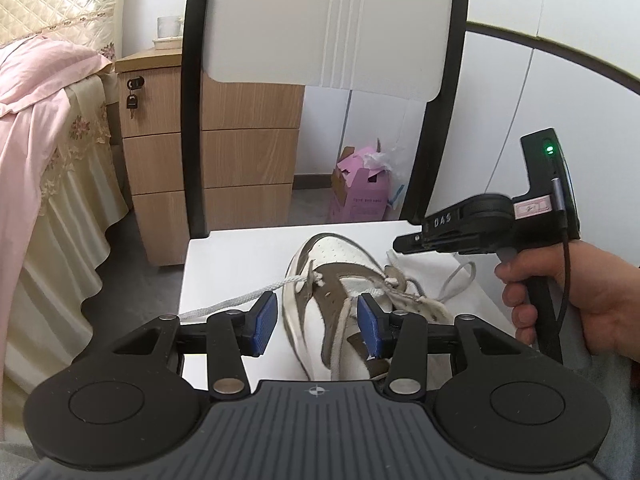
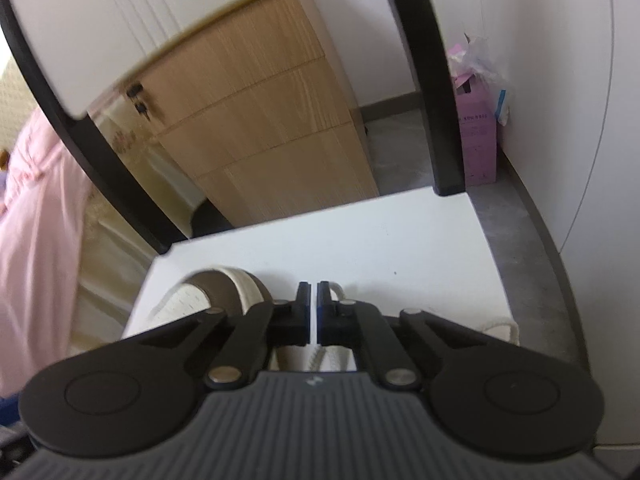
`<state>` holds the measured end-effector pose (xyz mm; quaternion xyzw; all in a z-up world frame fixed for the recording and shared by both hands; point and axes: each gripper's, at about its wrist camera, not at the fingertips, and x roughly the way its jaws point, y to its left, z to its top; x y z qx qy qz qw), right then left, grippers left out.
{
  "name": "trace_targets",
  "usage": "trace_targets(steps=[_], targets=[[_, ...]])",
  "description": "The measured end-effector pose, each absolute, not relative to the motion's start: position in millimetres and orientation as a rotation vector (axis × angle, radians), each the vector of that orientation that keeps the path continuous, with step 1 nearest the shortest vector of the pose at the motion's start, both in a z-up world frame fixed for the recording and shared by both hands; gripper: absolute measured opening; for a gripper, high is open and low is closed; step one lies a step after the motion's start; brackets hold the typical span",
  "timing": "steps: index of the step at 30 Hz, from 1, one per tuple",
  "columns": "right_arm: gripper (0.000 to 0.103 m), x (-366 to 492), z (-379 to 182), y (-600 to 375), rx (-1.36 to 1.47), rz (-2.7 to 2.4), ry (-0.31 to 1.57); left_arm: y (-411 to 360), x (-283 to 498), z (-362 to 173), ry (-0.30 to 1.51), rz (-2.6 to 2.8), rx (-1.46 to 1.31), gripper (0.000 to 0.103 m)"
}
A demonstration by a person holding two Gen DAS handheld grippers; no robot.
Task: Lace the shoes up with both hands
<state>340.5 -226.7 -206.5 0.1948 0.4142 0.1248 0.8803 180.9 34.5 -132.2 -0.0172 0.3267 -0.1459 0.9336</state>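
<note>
Two grippers on this one, and each is at a different stage. Closest in the left wrist view, the left gripper (image 1: 317,322) sits about half open, blue pads either side of the sneaker's tongue area, not pinching anything as far as I can see. The sneaker (image 1: 336,300) itself is a white and brown low-top lying on the white chair seat (image 1: 224,264), toe pointing away. One white lace (image 1: 240,300) trails off the left side past the left pad, and the other lace end (image 1: 460,280) loops out to the right. Further back, the right gripper (image 2: 314,308) has its pads nearly together, with a bit of cord showing at its tips; I can't tell for sure if the lace is actually clamped. My take: give a gentle tug with the right to check the grab, then bring the left onto the loose left lace near the eyelet, not mid-cord, so tension stays even.
</note>
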Motion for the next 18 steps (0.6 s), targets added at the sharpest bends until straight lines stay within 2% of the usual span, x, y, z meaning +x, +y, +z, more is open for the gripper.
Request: trace_targets(steps=[6,10,11,13,14,18], targets=[[0.003,324,-180,-240,0.492,0.298,0.740,30,179,-132,0.652,-0.309,-0.031,0.049],[0.007,321,-189,-241,0.480,0.274,0.815,26,177,-133,0.651,-0.316,-0.023,0.049],[0.011,322,-191,-240,0.472,0.270,0.826,25,176,-133,0.651,-0.318,-0.022,0.049],[0.037,324,-195,-238,0.456,0.262,0.841,24,176,-133,0.651,-0.323,-0.016,0.049],[0.054,325,-196,-237,0.454,0.260,0.840,24,176,-133,0.651,-0.325,-0.014,0.049],[0.053,335,-205,-230,0.430,0.259,0.867,26,178,-133,0.652,-0.332,-0.018,0.049]])
